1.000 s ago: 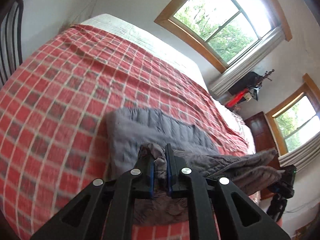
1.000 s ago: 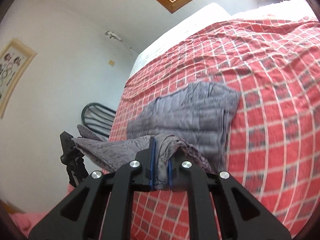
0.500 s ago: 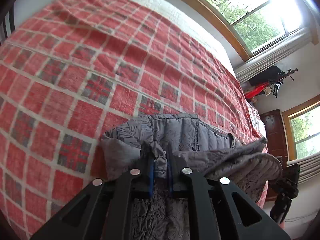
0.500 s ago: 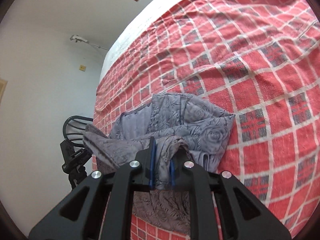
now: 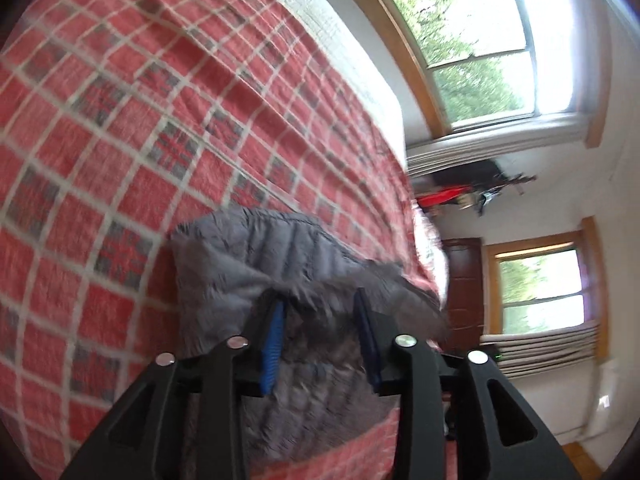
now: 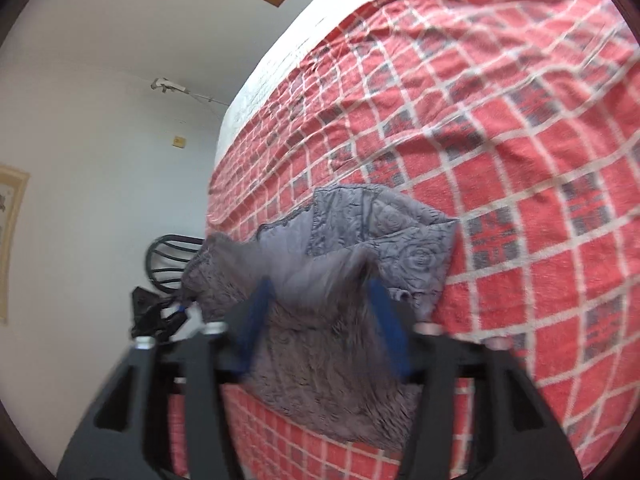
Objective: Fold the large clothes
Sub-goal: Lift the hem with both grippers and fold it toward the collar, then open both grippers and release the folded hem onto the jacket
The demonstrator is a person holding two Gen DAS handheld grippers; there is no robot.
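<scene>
Grey quilted garment (image 5: pixel 256 264) lies bunched and partly folded on the bed, on top of the red plaid bedspread (image 5: pixel 120 128), near the bedspread's near edge. Same garment in the right wrist view (image 6: pixel 384 232), embossed rose pattern visible on the flat part, rest of it heaped up toward the camera.

Left gripper (image 5: pixel 320 320): jaws spread apart, blue pads (image 5: pixel 272 344) on either side of a raised fold of the grey fabric. Fabric sits in the gap between the pads, not pinched; whether it touches a pad is too blurry to say. Frame is motion-blurred.

Right gripper (image 6: pixel 320 300): jaws also spread wide, blue pads (image 6: pixel 252 332) blurred, a hump of the garment between them and draping down below the jaws over the bedspread (image 6: pixel 520 120). No clamp on the cloth visible.

The left gripper shows in the right wrist view at the garment's left edge, dark and blurred.

Relative to the garment: white sheet strip (image 5: pixel 320 12) at the far end of the bedspread beyond it; wood-framed window (image 5: pixel 476 48) on the wall past the bed's far side; second window (image 5: pixel 540 288) and dark wooden door (image 5: pixel 464 276) to the garment's right. In the right wrist view a black chair back (image 6: pixel 168 260) stands just left of the garment against the white wall (image 6: pixel 100 140), with a framed picture (image 6: pixel 12 240) further left.
</scene>
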